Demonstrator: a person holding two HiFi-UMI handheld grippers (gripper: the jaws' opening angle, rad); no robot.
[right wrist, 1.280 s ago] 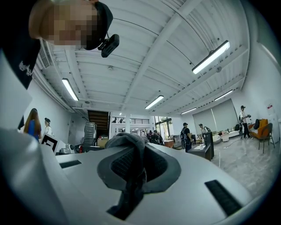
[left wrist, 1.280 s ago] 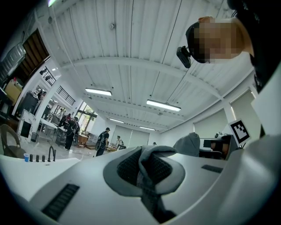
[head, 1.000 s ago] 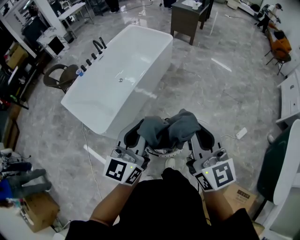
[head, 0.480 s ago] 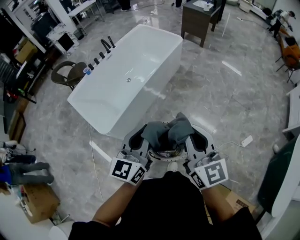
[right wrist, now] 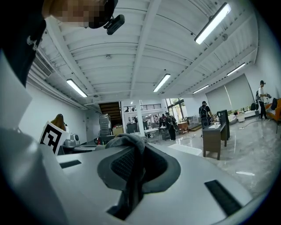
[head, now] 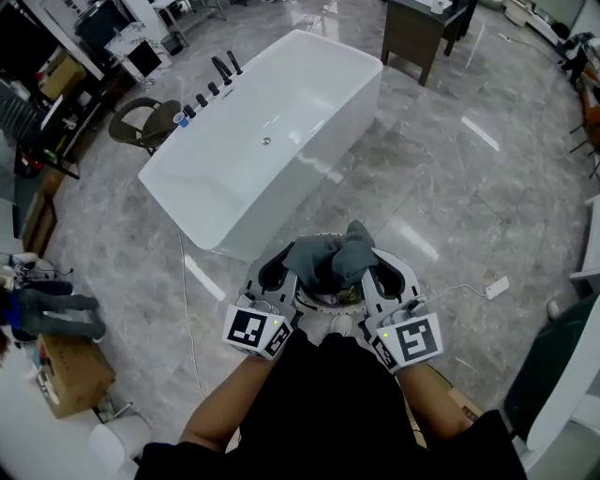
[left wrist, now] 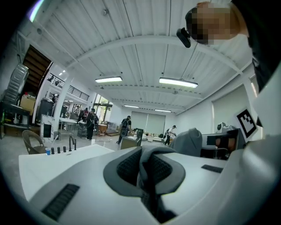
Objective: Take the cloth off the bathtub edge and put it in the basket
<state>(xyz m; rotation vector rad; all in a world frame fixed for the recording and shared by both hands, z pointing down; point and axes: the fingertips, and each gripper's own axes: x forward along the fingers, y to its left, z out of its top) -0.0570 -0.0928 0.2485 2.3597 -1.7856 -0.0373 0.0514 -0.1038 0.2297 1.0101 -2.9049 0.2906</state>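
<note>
A grey cloth (head: 330,258) hangs bunched between my two grippers, right over the round white basket (head: 323,302) on the floor in front of me. My left gripper (head: 278,270) is shut on the cloth's left end, and a fold (left wrist: 145,169) is pinched between its dark pads. My right gripper (head: 389,274) is shut on the right end, where grey fabric (right wrist: 130,151) spills out from between the pads. The white bathtub (head: 262,141) stands beyond the basket, its rim bare.
Black taps (head: 223,67) line the tub's far left edge, with a brown chair (head: 141,122) beside them. A dark cabinet (head: 427,28) stands at the back, a cardboard box (head: 66,375) at left, and a white power strip (head: 495,286) with its cable on the marble floor at right.
Both grippers have sunk together with the cloth, still shut on it. The cloth now hangs closer over the basket, and the tub has slid up and right in the view.
</note>
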